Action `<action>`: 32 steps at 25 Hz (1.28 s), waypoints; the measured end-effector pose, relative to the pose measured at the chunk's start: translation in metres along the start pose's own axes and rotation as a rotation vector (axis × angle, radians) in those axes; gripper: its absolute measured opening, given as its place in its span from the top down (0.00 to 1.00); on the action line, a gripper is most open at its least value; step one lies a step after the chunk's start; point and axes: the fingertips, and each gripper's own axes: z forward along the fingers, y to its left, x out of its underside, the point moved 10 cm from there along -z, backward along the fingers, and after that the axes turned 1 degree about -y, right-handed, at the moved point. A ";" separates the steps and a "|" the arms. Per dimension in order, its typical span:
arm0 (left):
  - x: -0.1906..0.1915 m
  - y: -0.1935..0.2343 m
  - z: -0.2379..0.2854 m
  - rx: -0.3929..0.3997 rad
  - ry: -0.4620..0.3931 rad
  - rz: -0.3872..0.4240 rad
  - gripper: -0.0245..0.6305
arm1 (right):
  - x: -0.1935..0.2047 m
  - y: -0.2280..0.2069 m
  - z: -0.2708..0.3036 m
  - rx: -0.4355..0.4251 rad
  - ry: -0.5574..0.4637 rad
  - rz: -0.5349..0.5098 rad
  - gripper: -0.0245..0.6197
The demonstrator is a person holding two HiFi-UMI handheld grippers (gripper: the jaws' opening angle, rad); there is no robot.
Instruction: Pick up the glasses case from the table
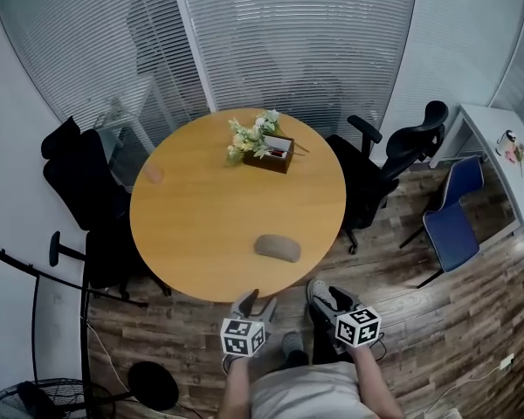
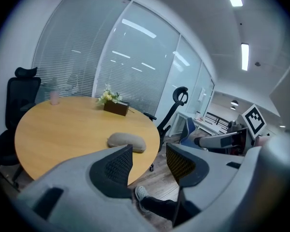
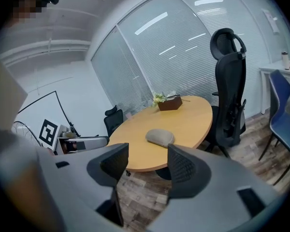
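Observation:
A grey-brown oval glasses case (image 1: 277,248) lies on the round wooden table (image 1: 201,216), near its front edge; it also shows as the case (image 2: 127,141) in the left gripper view and the case (image 3: 160,137) in the right gripper view. My left gripper (image 1: 255,302) hovers off the table's front edge, open and empty. My right gripper (image 1: 325,293) is beside it, to the right, also open with nothing between its fingers. Both point toward the case from a short distance. The left gripper (image 2: 149,164) and right gripper (image 3: 146,165) show a clear gap between their jaws.
A dark box with flowers (image 1: 266,147) stands at the table's far side, and a small pinkish cup (image 1: 152,174) at its left. Black office chairs (image 1: 79,177) ring the table, one chair (image 1: 393,155) to the right. A blue chair (image 1: 452,221) and a white desk (image 1: 498,160) stand at right.

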 end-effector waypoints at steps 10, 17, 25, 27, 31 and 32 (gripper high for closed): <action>-0.014 0.018 0.021 -0.015 0.000 -0.017 0.63 | -0.024 -0.016 0.040 -0.053 0.029 -0.003 0.60; -0.023 0.035 0.049 -0.027 0.026 -0.044 0.63 | -0.041 -0.031 0.085 -0.106 0.104 -0.039 0.60; -0.031 0.049 0.078 -0.068 0.048 -0.094 0.63 | -0.069 -0.057 0.148 -0.173 0.183 -0.090 0.60; -0.035 0.052 0.085 -0.084 0.047 -0.105 0.63 | -0.074 -0.063 0.163 -0.188 0.211 -0.110 0.60; -0.044 0.057 0.095 -0.110 0.040 -0.115 0.63 | -0.081 -0.073 0.192 -0.234 0.264 -0.143 0.60; -0.046 0.058 0.096 -0.117 0.038 -0.117 0.63 | -0.082 -0.075 0.200 -0.247 0.278 -0.153 0.60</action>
